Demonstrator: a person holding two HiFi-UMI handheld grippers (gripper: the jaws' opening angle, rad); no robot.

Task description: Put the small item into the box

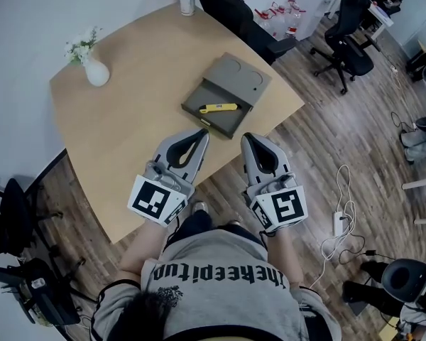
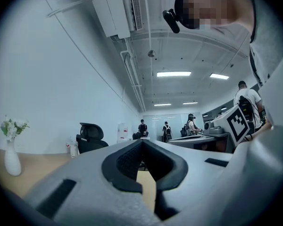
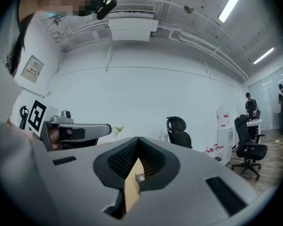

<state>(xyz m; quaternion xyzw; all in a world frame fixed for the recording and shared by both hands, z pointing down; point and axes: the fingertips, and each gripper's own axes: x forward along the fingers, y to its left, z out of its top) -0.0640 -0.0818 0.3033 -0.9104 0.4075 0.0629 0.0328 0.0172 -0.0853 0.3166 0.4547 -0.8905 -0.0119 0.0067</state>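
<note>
So here's where we're at: the small item (image 1: 219, 108), a slim yellow thing with a darker tip, is lying flat inside the open tray of the grey box (image 1: 227, 122), lid flipped back behind it. By our read it's in where it belongs, so the job looks basically done.

Both tools are hanging over the near edge of the desk (image 1: 142, 84), just short of the box. The left hand-held gripper (image 1: 203, 135) has its jaws closed together with nothing in them, and its own view shows the pads meeting at the tip with only bare desk in the gap below. Same for the right hand-held gripper (image 1: 247, 141): tips together, empty, desk showing through the gap.

If we had to pick the item up again, our guess is it's light and stiff, probably hard plastic, so weight isn't a worry but slipping is. It's narrow and sits low on the tray floor, so we'd pinch it across its width around the middle of the yellow body. Grab it by an end and it would likely swing or twist out. The tray walls are close on the near side, so coming in from above seems the safer bet.

The vase (image 1: 96, 72) at the far corner is well apart from all this.
</note>
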